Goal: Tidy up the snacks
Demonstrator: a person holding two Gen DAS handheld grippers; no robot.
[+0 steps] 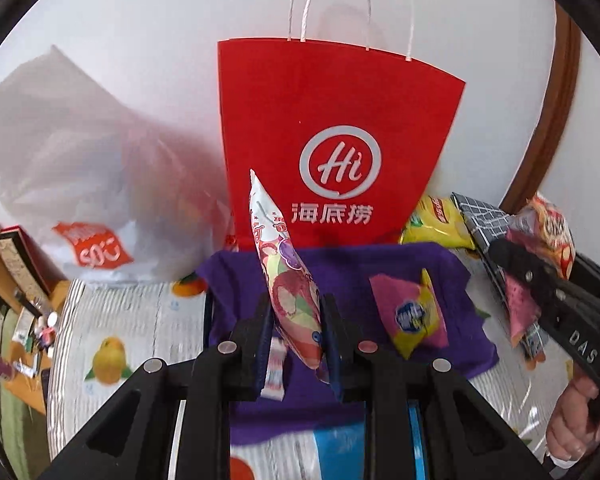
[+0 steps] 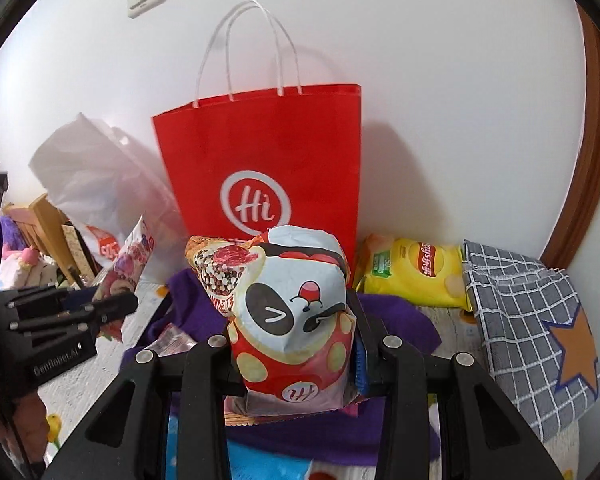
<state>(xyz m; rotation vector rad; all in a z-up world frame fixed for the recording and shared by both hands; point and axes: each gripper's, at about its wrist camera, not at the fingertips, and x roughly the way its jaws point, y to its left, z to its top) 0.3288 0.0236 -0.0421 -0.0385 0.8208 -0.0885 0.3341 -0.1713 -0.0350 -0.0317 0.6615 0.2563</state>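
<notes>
A red paper bag (image 1: 332, 128) with white twine handles stands upright against the white wall at the back of the table (image 1: 140, 320), its foot touching a purple cloth (image 1: 348, 268). A white plastic bag (image 1: 80, 168) slumps to its left; a yellow chip packet (image 2: 416, 272) and a grey checked cloth (image 2: 532, 320) lie to its right. The right gripper (image 2: 296, 344) is raised in front of the red bag, closed on a panda-print snack bag (image 2: 296, 320). The left gripper (image 1: 296, 324), held level over the purple cloth, pinches a slim fruit-print snack packet (image 1: 288, 272), which tilts upward. A pink-and-yellow snack packet (image 1: 412, 316) lies on the cloth beside it.
</notes>
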